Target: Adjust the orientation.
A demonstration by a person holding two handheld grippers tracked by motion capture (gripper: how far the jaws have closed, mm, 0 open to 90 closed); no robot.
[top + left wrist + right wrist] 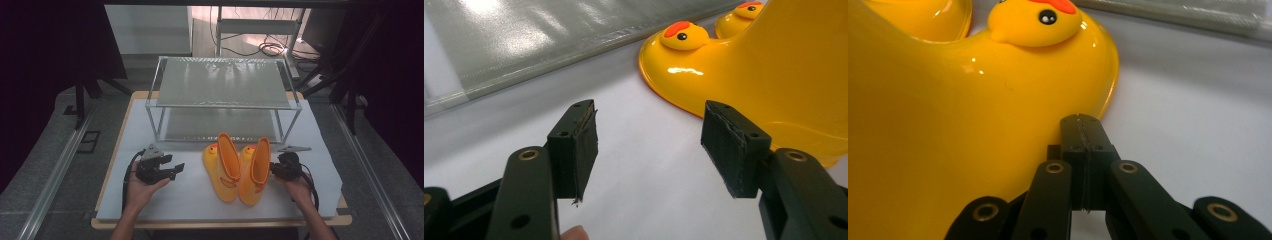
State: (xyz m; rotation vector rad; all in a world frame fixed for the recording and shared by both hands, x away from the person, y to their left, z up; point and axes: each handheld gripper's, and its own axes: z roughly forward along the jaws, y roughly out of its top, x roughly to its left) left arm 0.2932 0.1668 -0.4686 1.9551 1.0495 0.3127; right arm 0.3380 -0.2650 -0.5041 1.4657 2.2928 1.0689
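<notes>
Nearest the lens: matte black jaws of the right gripper, pressed flat together with nothing between, tip resting just beside the glossy flank of the right boot. Hard-edged, bolted links with brass-ringed pivots behind them. Moulded duck head on that boot's toe, rounded, with orange beak and a black bead eye.

Seen from above: two bright yellow rubber boots lying on a white, cloth-like sheet over the wooden table, toes toward the shelf, shafts toward the person, orange lining visible inside the open tops. Left boot and right boot touching along their sides. Right gripper held at the right boot's outer side.

Left gripper released, jaws spread wide, holding nothing, near the left boot but apart from it. Pads rough and frayed at the edges, like worn foam tape.

Behind the boots: a two-tier rack of thin silver metal tubing, flat shelves of shiny, slightly rippled grey sheet catching the light.

Both hands cupped under the grippers, black cables curling back along the wrists.
</notes>
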